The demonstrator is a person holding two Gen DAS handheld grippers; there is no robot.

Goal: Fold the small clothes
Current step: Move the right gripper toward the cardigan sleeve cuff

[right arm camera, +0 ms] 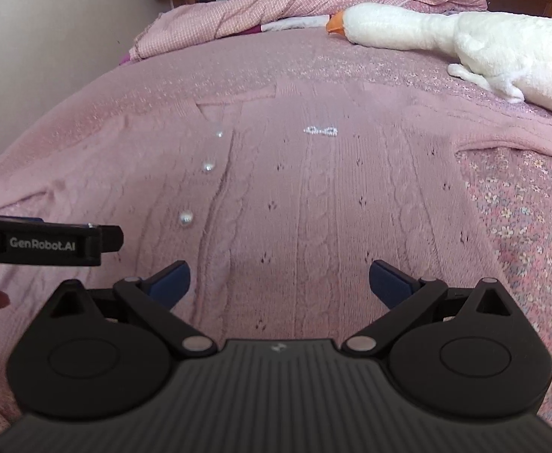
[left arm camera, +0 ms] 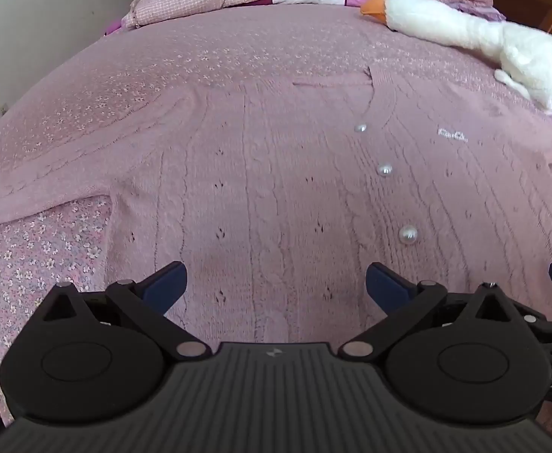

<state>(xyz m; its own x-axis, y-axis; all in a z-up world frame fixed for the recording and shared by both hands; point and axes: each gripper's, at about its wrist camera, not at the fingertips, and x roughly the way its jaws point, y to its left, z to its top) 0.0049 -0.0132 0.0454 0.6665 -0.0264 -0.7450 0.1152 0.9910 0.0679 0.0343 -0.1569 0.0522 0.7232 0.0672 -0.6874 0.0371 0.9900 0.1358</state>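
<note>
Bed [left arm camera: 208,49] with pink floral-print sheet, fills both views. Pink knit cardigan [left arm camera: 276,196] lies flat on it, front up, sleeves spread sideways, pearl buttons [left arm camera: 384,169] in a row down the placket, small sparkly bow motif [right arm camera: 321,130] on chest. White plush goose [right arm camera: 464,34] lies along far right side, orange beak pointing left, just beyond one sleeve. Crumpled pink checked quilt [right arm camera: 238,19] bunched at the far end, white-and-magenta fabric under it.

Soft even daylight, no glare; faint shadow under tools; heavy fisheye bend at edges; bg slightly soft.
</note>
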